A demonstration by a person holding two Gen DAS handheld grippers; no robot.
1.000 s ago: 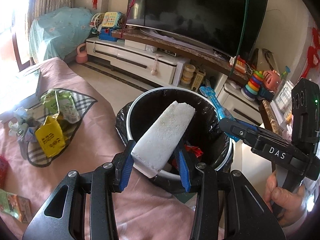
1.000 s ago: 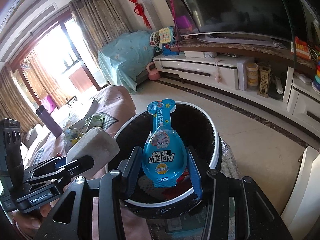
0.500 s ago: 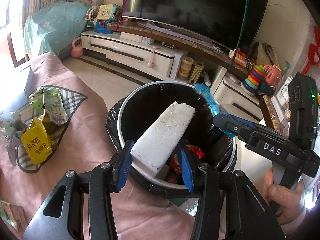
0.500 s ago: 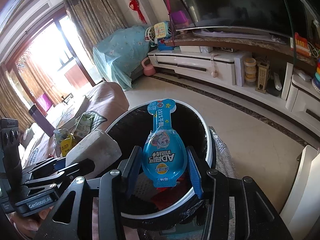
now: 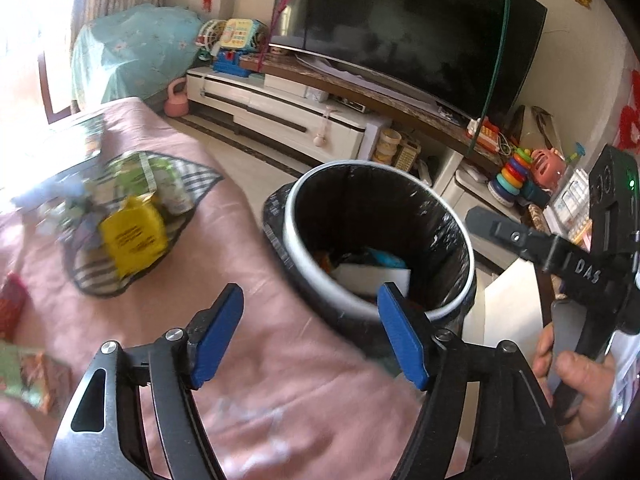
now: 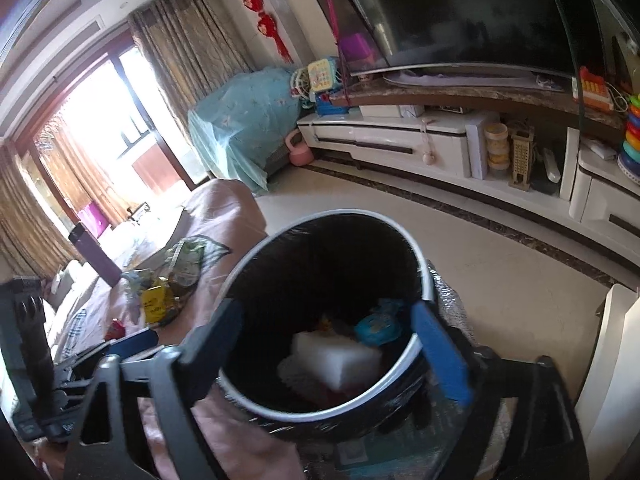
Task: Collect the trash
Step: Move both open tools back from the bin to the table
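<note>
A black-lined trash bin with a white rim (image 5: 304,248) (image 6: 418,258) stands beside the pink-covered sofa. Inside lie a white foam block (image 5: 370,276) (image 6: 336,360) and a blue snack packet (image 6: 378,326) (image 5: 386,258). My left gripper (image 5: 310,340) is open and empty, over the sofa edge by the bin's near rim. My right gripper (image 6: 332,352) is open and empty above the bin's mouth; it also shows in the left wrist view (image 5: 520,240). More trash lies on the sofa: a yellow packet (image 5: 132,236) (image 6: 158,304) and green wrappers (image 5: 164,184).
A pink sofa cover (image 5: 260,360) spreads under the left gripper, with a checked cloth (image 5: 192,176) under the trash pile and a red wrapper (image 5: 12,304) at far left. A TV cabinet (image 6: 400,140) with toys lines the wall beyond bare floor (image 6: 500,280).
Both grippers opened. The foam block dropped from the left and the blue packet from the right into the bin. The left gripper swung left toward the sofa.
</note>
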